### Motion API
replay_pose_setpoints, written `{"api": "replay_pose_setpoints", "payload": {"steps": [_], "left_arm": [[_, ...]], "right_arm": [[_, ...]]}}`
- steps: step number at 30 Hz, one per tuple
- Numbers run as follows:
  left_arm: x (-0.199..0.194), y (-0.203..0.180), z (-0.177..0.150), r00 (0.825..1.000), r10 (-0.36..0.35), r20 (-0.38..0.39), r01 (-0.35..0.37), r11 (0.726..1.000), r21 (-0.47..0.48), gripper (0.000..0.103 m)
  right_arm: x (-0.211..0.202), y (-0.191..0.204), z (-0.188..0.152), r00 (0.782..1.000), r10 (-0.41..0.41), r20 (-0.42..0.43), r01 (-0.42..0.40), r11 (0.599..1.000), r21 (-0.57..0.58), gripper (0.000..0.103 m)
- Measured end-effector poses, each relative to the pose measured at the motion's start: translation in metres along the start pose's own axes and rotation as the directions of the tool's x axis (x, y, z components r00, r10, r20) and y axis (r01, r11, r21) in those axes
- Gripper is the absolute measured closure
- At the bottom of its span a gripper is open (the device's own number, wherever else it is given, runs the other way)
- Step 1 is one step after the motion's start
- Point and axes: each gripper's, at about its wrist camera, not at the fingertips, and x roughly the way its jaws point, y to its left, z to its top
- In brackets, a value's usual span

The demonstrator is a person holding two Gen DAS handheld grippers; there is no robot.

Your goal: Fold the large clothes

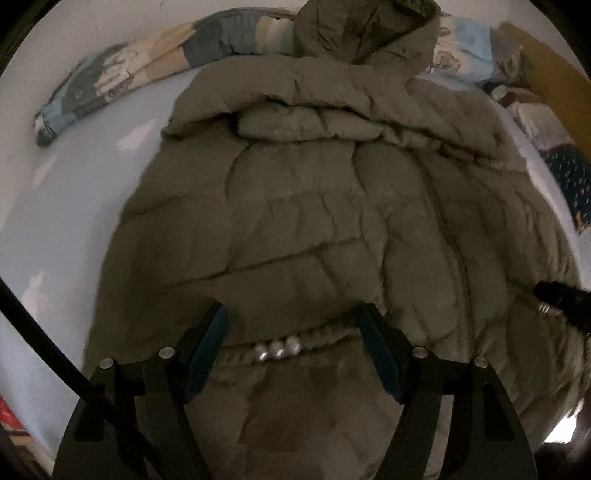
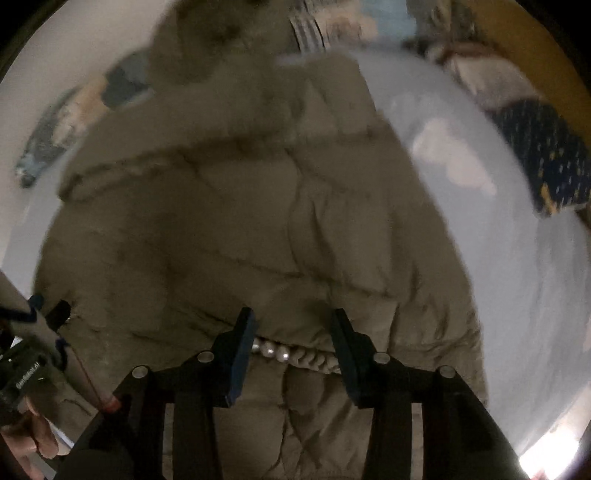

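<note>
A puffy olive coat (image 1: pixel 314 221) lies spread on the bed (image 1: pixel 74 206), hood (image 1: pixel 365 29) toward the far end near a patterned pillow (image 1: pixel 122 81). Both grippers point down at its near part, where a braided trim with three pearls (image 1: pixel 277 349) runs across. The left gripper (image 1: pixel 291 332) is released, its jaws standing wide to either side of the trim with nothing pinched. The right gripper (image 2: pixel 291 336) straddles the same pearls (image 2: pixel 271 350); its jaws are narrower but the pads do not look pressed on cloth, so I take it as not yet grasping. This looks like the reach for the hem before a fold. Next, each gripper needs to sink into the padding, clench on a thick bite and lift toward the hood together.
</note>
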Motion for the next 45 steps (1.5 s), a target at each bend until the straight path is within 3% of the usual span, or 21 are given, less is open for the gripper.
{"api": "replay_pose_setpoints", "payload": {"steps": [3,6,10,14,18,23,26,31,35,45], "left_arm": [[-0.017,-0.006,0.016,0.994,0.007,0.106,-0.009,1.0,0.022,0.031],[-0.027,-0.014,0.029,0.976,0.052,0.211,-0.062,0.997,0.041,0.03],[-0.014,-0.017,0.047,0.973,0.076,0.219,-0.09,0.994,0.055,0.03],[-0.005,-0.006,0.055,0.974,0.094,0.204,-0.098,0.995,0.009,0.03],[0.0,0.002,0.053,0.973,0.106,0.205,-0.107,0.994,-0.008,0.03],[-0.009,-0.003,0.053,0.956,0.114,0.269,-0.126,0.992,0.026,0.031],[-0.02,-0.008,0.052,0.945,0.105,0.311,-0.122,0.992,0.038,0.031],[-0.036,-0.017,0.049,0.916,0.109,0.386,-0.142,0.988,0.057,0.03],[-0.043,-0.018,0.049,0.904,0.11,0.413,-0.142,0.989,0.049,0.03],[-0.043,-0.019,0.052,0.905,0.109,0.412,-0.146,0.988,0.059,0.031]], "right_arm": [[0.005,0.004,0.003,1.0,-0.023,-0.004,0.023,1.0,-0.011,0.057],[-0.017,0.009,0.012,0.995,0.007,0.103,-0.006,1.0,-0.014,0.057],[-0.024,0.019,0.029,0.982,-0.002,0.188,0.006,1.0,-0.019,0.057],[-0.019,0.035,0.062,0.967,0.021,0.253,-0.007,0.998,-0.055,0.057],[0.008,0.039,0.084,0.975,0.031,0.22,-0.028,0.999,-0.015,0.057],[0.057,0.038,0.086,0.997,0.001,0.077,-0.002,1.0,0.019,0.057],[0.053,0.044,0.085,0.996,-0.023,0.087,0.023,1.0,-0.003,0.057],[0.028,0.049,0.083,0.989,0.022,0.148,-0.021,1.0,-0.013,0.057],[0.023,0.051,0.08,0.986,0.046,0.157,-0.044,0.999,-0.019,0.057],[0.019,0.043,0.081,0.984,0.058,0.171,-0.061,0.998,0.011,0.057]]}}
